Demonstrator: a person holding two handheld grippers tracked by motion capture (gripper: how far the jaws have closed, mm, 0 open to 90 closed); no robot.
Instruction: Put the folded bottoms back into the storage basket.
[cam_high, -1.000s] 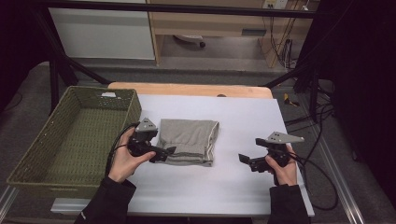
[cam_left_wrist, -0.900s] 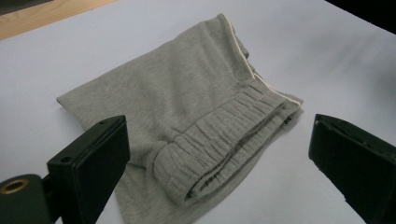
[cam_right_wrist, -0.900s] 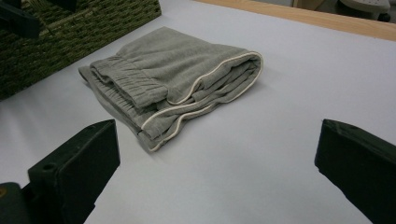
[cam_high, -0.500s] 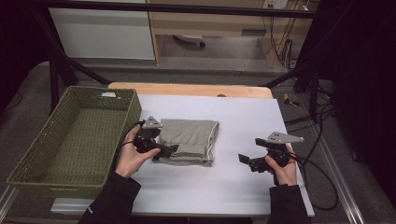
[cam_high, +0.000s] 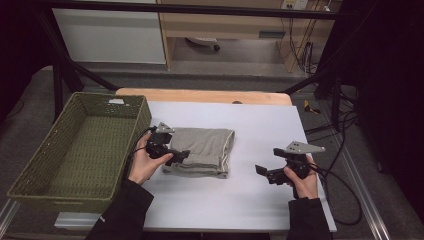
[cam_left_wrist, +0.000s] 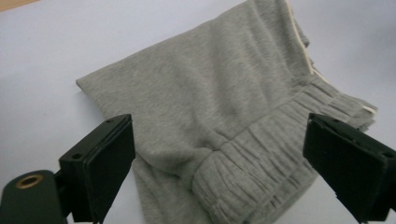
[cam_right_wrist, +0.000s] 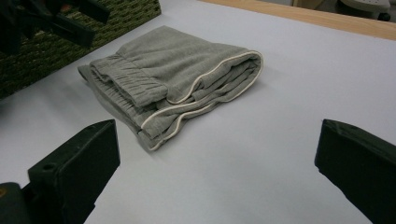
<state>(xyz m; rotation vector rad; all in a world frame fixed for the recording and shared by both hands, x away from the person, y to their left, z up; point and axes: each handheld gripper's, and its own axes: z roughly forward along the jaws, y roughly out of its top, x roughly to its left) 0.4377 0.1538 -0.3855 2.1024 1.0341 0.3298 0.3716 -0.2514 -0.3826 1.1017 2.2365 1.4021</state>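
Across the white-topped table (cam_high: 250, 125), with its pale wooden far edge, dim floor, cables and a cabinet lie beyond. One folded grey sweat garment with cream piping (cam_high: 205, 150) lies left of centre; one green woven basket (cam_high: 75, 150) stands at the table's left end. Two grippers: the left gripper (cam_high: 181, 156) is spread wide, jaws straddling the garment's ribbed waistband; the right gripper (cam_high: 265, 172) hovers well apart, wide open, holding nothing.
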